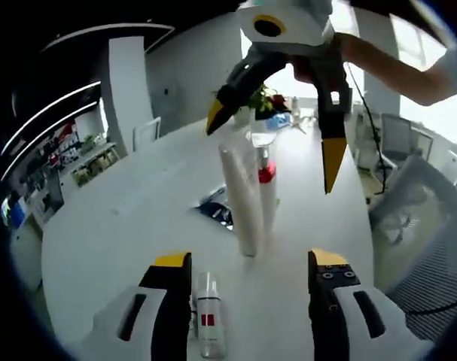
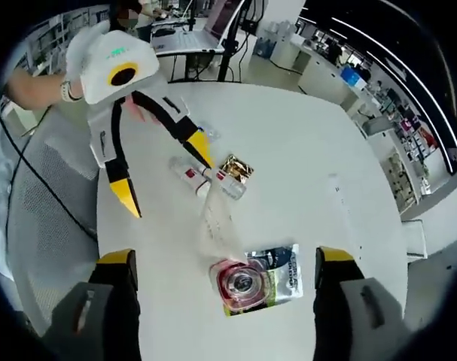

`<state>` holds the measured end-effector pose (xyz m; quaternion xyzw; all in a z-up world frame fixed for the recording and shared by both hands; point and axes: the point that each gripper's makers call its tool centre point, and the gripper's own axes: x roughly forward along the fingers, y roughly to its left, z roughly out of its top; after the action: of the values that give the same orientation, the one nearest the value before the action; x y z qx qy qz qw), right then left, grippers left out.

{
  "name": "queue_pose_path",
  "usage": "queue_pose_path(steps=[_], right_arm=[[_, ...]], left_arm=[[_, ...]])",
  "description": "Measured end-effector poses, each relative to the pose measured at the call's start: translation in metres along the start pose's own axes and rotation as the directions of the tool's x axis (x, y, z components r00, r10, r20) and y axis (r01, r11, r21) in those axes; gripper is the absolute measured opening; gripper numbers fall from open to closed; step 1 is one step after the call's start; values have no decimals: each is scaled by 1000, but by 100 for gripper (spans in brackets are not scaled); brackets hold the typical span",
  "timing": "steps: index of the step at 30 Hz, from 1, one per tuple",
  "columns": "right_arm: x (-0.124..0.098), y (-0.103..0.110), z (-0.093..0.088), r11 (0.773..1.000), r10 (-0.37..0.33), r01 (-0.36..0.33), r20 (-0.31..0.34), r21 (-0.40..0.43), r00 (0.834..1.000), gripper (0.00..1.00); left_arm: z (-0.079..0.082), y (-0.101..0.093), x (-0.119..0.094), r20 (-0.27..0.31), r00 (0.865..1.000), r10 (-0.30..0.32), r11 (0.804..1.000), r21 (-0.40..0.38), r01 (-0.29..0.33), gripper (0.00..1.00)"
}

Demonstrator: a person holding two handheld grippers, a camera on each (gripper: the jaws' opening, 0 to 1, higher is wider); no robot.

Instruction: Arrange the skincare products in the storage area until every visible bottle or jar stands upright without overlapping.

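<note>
In the left gripper view the left gripper (image 1: 251, 282) has its jaws spread wide, nothing between the tips. Just ahead of them, a tall white tube (image 1: 242, 197) stands upright on the white table (image 1: 123, 226), centred between the two jaw lines but beyond the tips. Touching or just behind it stands a slimmer bottle with a red band (image 1: 267, 188). A small clear bottle with a red label (image 1: 208, 320) lies flat on the table just beside the left jaw's inner edge. A dark sachet (image 1: 215, 210) lies flat to the left of the tube. The right gripper (image 1: 277, 143) hangs above the tube, jaws spread, one tip on each side of the tube's top and not touching it.

In the right gripper view the right gripper (image 2: 223, 272) looks down on the tube top and red-capped bottle (image 2: 242, 283), which sit between its open jaws over a sachet (image 2: 282, 274). Farther off, two small bottles (image 2: 205, 177) and a gold packet (image 2: 236, 168) lie near the left gripper's tips (image 2: 168, 174)
</note>
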<state>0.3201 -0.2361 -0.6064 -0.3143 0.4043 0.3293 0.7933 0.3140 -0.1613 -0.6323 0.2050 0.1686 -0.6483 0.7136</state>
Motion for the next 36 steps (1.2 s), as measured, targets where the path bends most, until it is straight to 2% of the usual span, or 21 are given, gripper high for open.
queue_pose_path(steps=[3, 11, 13, 16, 18, 24, 28, 33, 36], right_arm=[[-4, -2, 0, 999, -29, 28, 24, 41, 999, 99], [-19, 2, 4, 993, -95, 88, 98, 74, 991, 99], [-22, 2, 5, 987, -131, 118, 119, 106, 984, 99], [-29, 9, 8, 978, -156, 127, 169, 168, 973, 100], [-33, 13, 8, 975, -175, 144, 182, 171, 968, 100], [-41, 24, 0, 967, -212, 178, 183, 183, 960, 100], [-49, 30, -5, 961, -236, 201, 184, 188, 954, 100], [-55, 33, -7, 951, -277, 242, 187, 193, 942, 100], [-58, 34, -8, 943, -290, 245, 197, 225, 936, 100]], left_arm=[[3, -2, -3, 1, 1000, 1, 1000, -24, -1, 61], [8, -4, -18, 11, 999, 33, 999, -7, -32, 73], [8, -4, -21, 9, 999, 37, 999, -5, -37, 74], [8, 0, -26, 8, 998, 56, 998, -11, -56, 78], [7, 9, -31, 17, 997, 71, 997, -27, -71, 83], [7, 12, -43, 24, 996, 91, 995, -34, -90, 87], [7, 15, -41, 22, 994, 105, 994, -33, -104, 92], [8, 5, -51, 15, 994, 110, 994, -19, -109, 94], [8, 4, -56, 9, 993, 116, 993, -21, -116, 96]])
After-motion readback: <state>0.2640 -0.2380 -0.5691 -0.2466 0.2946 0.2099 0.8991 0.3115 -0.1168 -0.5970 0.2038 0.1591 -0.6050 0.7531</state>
